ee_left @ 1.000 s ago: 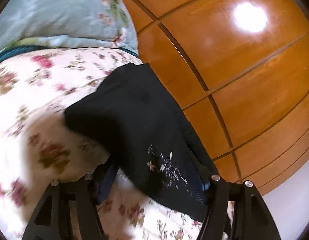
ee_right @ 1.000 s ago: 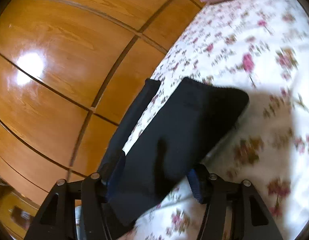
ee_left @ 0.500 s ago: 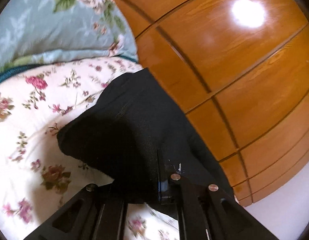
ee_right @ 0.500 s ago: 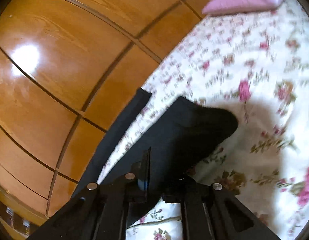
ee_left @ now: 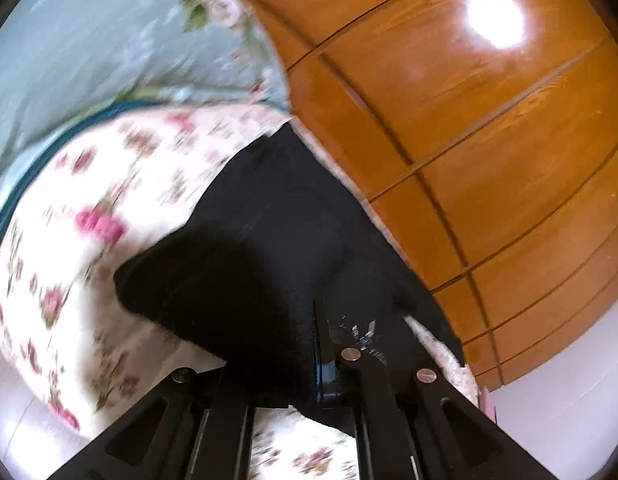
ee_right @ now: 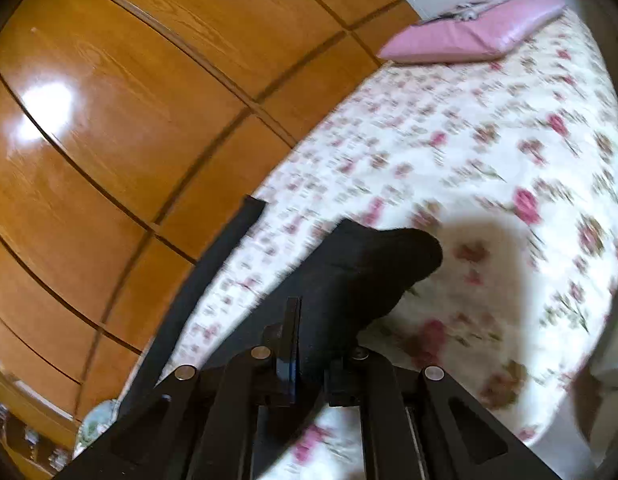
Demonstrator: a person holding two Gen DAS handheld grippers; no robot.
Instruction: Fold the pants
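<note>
Black pants [ee_left: 277,240] lie on a floral bedspread [ee_left: 109,208] beside a wooden wardrobe. My left gripper [ee_left: 293,364] is shut on the near edge of the pants, which rise as a dark fold in front of it. In the right wrist view the pants [ee_right: 361,268] bunch up from my right gripper [ee_right: 317,360], which is shut on the fabric. A second black strip of the pants [ee_right: 213,264] runs along the bed's edge by the wardrobe. Both views are blurred.
Glossy wooden wardrobe panels [ee_left: 469,120] stand right beside the bed and show in the right wrist view [ee_right: 129,100] too. A pale blue floral quilt [ee_left: 89,40] lies at one end. A pink pillow [ee_right: 473,36] lies at the other end.
Both grippers went from open to shut on the pants. They have since lifted the fabric, and both views swing with motion blur.
</note>
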